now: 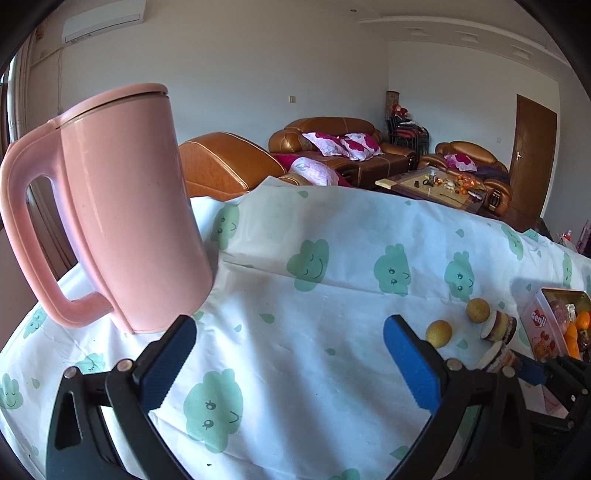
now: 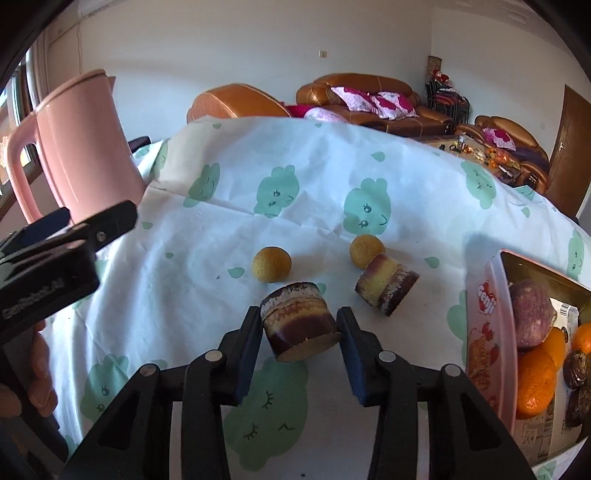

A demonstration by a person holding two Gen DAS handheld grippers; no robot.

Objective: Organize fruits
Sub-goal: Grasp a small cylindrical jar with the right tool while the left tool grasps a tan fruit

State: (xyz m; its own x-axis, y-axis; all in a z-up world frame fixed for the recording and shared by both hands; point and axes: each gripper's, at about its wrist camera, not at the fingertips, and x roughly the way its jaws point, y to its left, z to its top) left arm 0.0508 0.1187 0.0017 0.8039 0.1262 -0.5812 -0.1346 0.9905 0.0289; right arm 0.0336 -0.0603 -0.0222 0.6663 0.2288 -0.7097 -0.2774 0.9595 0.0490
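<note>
Low in the centre of the right wrist view, the right gripper [image 2: 300, 334] pinches a cut sugarcane piece [image 2: 299, 326], both blue pads against its sides; a second sugarcane piece [image 2: 386, 288] lies just right, touching a yellow fruit [image 2: 365, 252]; the left gripper [image 1: 290, 363] stands spread wide and empty over the tablecloth [image 1: 332, 369], beside a pink jug [image 1: 122, 206] at upper left.

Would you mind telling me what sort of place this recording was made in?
Most likely a home living room: brown leather sofas with floral cushions, a cluttered coffee table, and a wall air conditioner.
</note>
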